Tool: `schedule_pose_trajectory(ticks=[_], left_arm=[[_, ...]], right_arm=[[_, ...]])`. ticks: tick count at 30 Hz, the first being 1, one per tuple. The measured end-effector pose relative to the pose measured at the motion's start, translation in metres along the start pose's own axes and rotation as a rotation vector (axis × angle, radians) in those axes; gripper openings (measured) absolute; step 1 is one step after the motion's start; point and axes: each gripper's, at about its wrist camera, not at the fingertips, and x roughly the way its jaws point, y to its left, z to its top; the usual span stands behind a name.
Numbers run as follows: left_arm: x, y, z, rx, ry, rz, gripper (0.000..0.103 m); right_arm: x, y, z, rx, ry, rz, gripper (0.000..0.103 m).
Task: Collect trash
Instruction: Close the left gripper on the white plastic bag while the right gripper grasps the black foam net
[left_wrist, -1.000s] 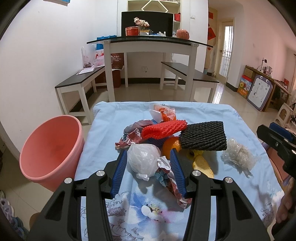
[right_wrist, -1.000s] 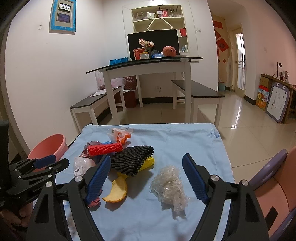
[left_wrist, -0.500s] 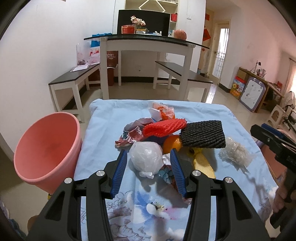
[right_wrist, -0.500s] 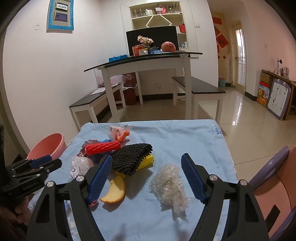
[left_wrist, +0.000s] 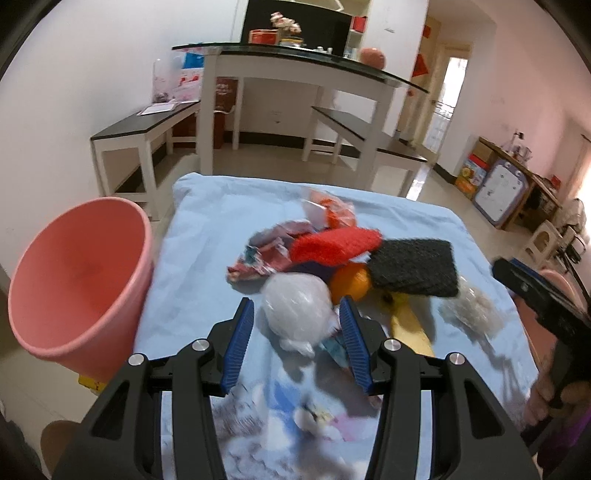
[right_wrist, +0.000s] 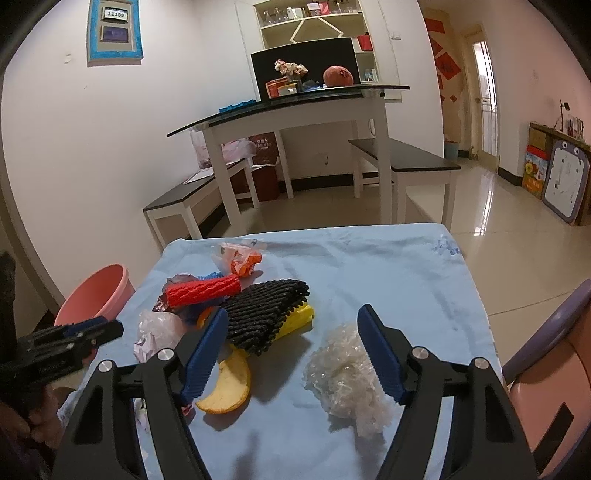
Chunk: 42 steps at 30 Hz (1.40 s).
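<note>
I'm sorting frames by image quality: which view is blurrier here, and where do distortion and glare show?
Left wrist view: motion-smeared, the white plastic ball and the floral cloth soft-edged, the pink bucket bulged by the fisheye. Right wrist view: sharper, the black foam net crisp, walls bowed, window glare on the floor tiles, dark corner vignetting in both.

My left tool (left_wrist: 297, 323) has black angular arms, silver screws and ribbed blue pads (left_wrist: 240, 343). My right tool (right_wrist: 291, 345) is built identically.
</note>
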Motion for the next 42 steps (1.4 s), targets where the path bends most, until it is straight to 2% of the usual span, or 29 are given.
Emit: schedule_pose_trajectory(ticks=[6,11,12,13,16,17,25,29,34,35,37,38,39,42], left_arm=[[0.027,0.001,0.014,-0.03,0.067,0.007,0.049],[0.042,0.0,0.012,-0.032,0.121,-0.014,0.048],[0.043,0.0,0.01,-0.031,0.12,-0.015,0.043],[0.044,0.0,0.009,-0.027,0.12,-0.018,0.027],[0.045,0.002,0.008,-0.036,0.121,-0.023,0.011],[0.045,0.002,0.008,-0.036,0.119,-0.025,0.009],[0.02,-0.003,0.011,0.0,0.051,-0.041,0.006],[0.005,-0.005,0.015,0.031,0.006,-0.031,0.006],[-0.005,-0.004,0.018,0.026,-0.014,-0.043,0.006],[-0.006,-0.004,0.018,0.025,-0.016,-0.045,0.006],[-0.007,-0.004,0.018,0.024,-0.019,-0.047,0.006],[-0.007,-0.004,0.018,0.024,-0.02,-0.047,0.006],[-0.007,-0.004,0.018,0.023,-0.021,-0.049,0.006],[-0.009,-0.003,0.017,0.022,-0.024,-0.053,0.006]], right_arm=[[0.009,-0.006,0.004,0.023,0.018,0.009,0.072],[0.013,-0.006,0.007,0.014,0.029,0.021,0.072],[0.015,-0.006,0.008,0.013,0.031,0.023,0.072],[0.016,-0.006,0.008,0.015,0.035,0.025,0.072],[0.021,-0.007,0.009,0.024,0.048,0.035,0.072],[0.022,-0.007,0.009,0.026,0.053,0.04,0.072],[0.036,-0.008,0.011,0.064,0.095,0.088,0.071],[0.046,-0.008,0.015,0.083,0.118,0.104,0.067],[0.064,0.0,0.015,0.081,0.194,0.121,0.062],[0.066,0.002,0.013,0.078,0.207,0.119,0.06],[0.069,0.005,0.009,0.077,0.226,0.118,0.05],[0.07,0.006,0.008,0.076,0.232,0.116,0.039],[0.07,0.006,0.008,0.077,0.234,0.115,0.025],[0.067,0.004,0.008,0.087,0.224,0.108,0.013]])
